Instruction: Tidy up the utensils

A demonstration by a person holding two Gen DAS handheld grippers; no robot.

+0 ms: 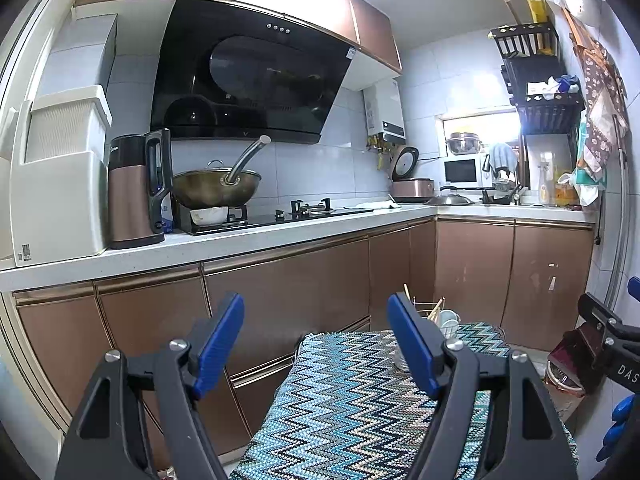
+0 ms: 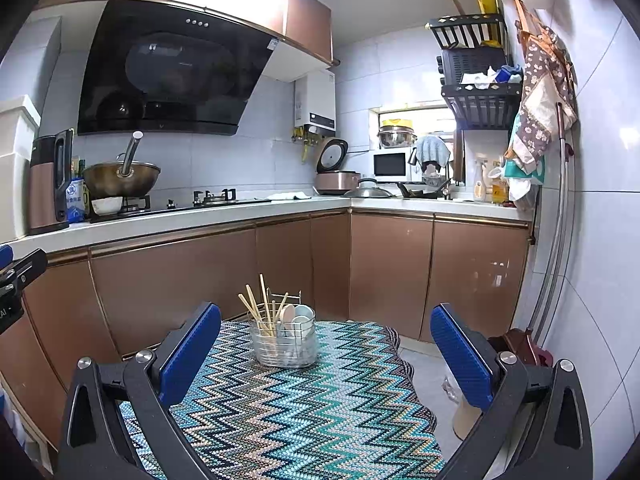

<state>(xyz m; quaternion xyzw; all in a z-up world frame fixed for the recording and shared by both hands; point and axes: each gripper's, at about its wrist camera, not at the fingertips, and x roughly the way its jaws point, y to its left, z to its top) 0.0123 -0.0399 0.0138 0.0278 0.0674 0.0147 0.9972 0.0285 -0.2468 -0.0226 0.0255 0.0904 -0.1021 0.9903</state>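
Both the left claw (image 1: pixel 316 344) and right claw (image 2: pixel 326 354) stand wide open, holding and touching nothing, above the tabletop (image 2: pixel 320 420), while the holder (image 2: pixel 284 340) with chopsticks (image 2: pixel 256 308) and spoons (image 2: pixel 298 314) sits near its far edge.

A small desk (image 2: pixel 320 420) is covered by a knitted zigzag cloth in teal, black and beige (image 2: pixel 280 408). Near its far edge stands a clear wire-framed utensil holder (image 2: pixel 285 346), upright, holding wooden chopsticks (image 2: pixel 256 308) and pale spoons (image 2: pixel 290 314).

Left tool (image 1: pixel 316 344), right tool (image 2: pixel 326 354) agape
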